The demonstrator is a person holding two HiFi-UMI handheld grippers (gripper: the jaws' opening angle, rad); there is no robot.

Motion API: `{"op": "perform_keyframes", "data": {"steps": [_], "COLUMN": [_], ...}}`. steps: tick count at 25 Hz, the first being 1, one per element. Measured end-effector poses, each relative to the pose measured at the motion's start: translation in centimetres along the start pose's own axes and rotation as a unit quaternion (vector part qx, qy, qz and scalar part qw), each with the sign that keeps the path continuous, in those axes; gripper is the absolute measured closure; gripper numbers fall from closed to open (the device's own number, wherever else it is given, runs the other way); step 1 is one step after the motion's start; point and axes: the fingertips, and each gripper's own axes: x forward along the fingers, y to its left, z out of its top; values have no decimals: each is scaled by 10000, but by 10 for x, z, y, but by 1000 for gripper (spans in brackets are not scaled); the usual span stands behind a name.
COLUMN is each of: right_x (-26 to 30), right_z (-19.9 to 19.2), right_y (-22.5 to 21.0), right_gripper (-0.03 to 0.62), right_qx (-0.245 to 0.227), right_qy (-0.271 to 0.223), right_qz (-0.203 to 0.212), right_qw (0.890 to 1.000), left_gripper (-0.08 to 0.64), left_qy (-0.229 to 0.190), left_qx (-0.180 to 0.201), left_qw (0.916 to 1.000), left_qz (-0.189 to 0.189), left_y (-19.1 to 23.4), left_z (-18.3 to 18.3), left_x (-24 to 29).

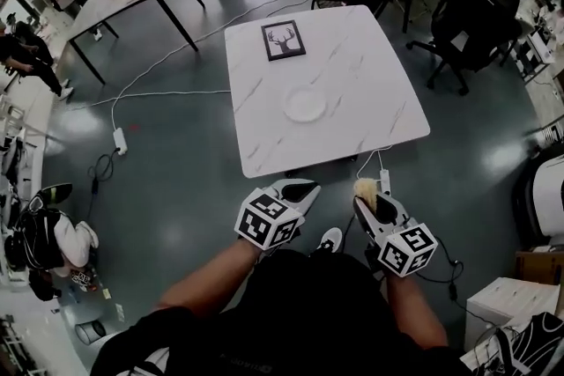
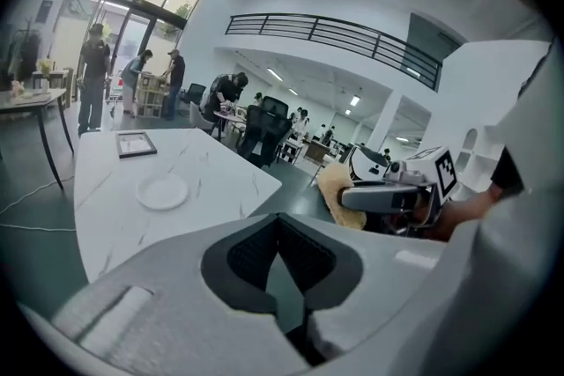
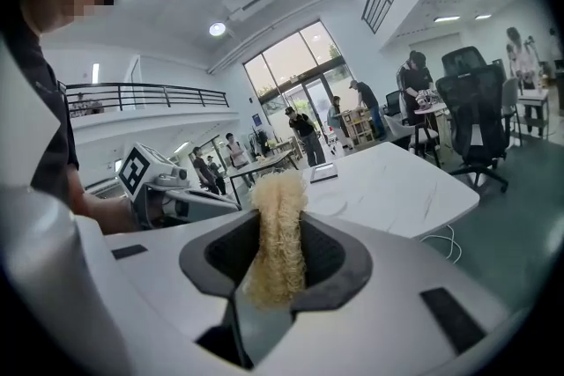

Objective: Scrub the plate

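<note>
Stands well short of the plate [image 1: 305, 105] (nothing scrubbed yet, all left), with right gripper [image 1: 364, 202] pinched tight on a loofah scrubber [image 3: 278, 233], left gripper [image 1: 303, 188] closed on nothing.

One white plate [image 1: 305, 105] and one framed picture [image 1: 284, 40] lie on one marble tabletop [image 1: 370, 92]. Two tools: the left tool [image 1: 300, 191] and the right tool [image 1: 363, 205]. One yellow loofah scrubber [image 1: 365, 189].
</note>
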Motion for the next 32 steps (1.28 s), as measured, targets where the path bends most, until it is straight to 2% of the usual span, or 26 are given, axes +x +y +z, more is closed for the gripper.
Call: {"op": "perform_keyframes", "data": {"steps": [4,8,14,18,23,28,32], "right_x": [-5,3,30,49,73,109,148], "right_z": [10,4,7,11,28,42,45], "right_y": [-28,-47,-49,-52,-60,-85,-94], "right_gripper": [462,462,462,463,462,462,462], "right_qx": [-77,1,86,106,67,-6,-157], "right_qy": [125,274,409,458,479,668,927], "right_qz": [251,470,814,907,824,591,521], "right_qw": [9996,9985,9958,9948,9954,9960,9942], "left_gripper": [552,552,552,552,552,552,552], "left_qy": [-7,171,183,151,307,163,243], "left_qx": [-31,-203,-402,-506,-485,-482,-358], "left_qw": [9997,9978,9946,9940,9940,9953,9940], "left_qz": [229,600,943,962,931,826,1005], "left_y": [-9,-2,20,33,65,108,156], "left_z": [12,0,7,12,20,53,56], "left_x": [25,35,30,34,47,64,65]}}
